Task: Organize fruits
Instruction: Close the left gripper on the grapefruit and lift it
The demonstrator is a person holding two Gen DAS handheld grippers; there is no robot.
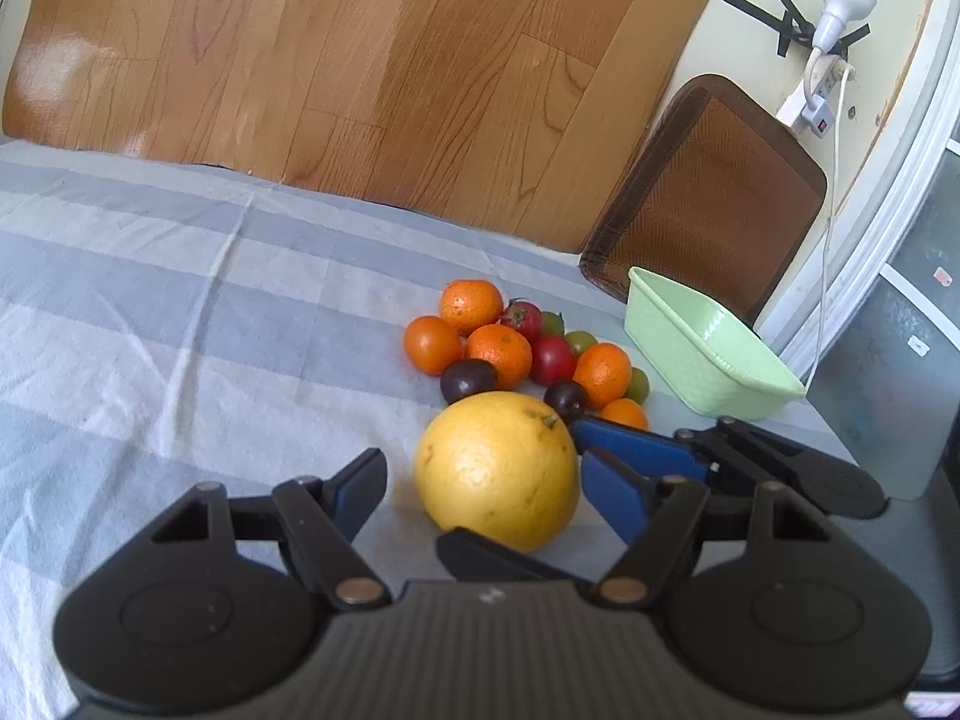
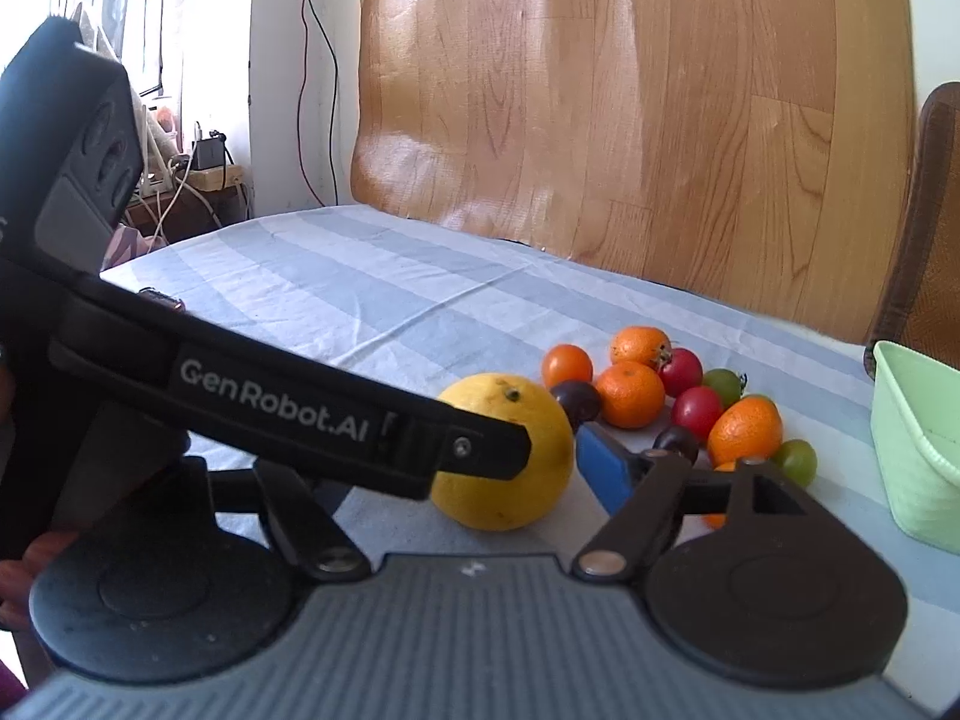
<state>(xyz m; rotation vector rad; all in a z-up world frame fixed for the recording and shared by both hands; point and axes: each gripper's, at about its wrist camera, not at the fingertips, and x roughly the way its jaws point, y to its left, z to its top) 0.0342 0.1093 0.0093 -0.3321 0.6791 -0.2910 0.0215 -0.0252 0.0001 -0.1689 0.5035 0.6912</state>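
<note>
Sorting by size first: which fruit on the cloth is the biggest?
The yellow grapefruit, nearest the grippers; it dwarfs the oranges and tomatoes behind it.

White lettering reading "GenRobot.AI" runs along the black side arm of the left gripper (image 2: 480, 450), which crosses just in front of the yellow grapefruit (image 2: 540, 480); no other writing is legible.

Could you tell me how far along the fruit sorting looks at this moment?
Nothing looks done: the green basket holds no visible fruit. In hand: the large yellow citrus sits between the left claw fingers, ungripped, with the open right claw beside it. Left: the pile of small fruits on the cloth.
</note>
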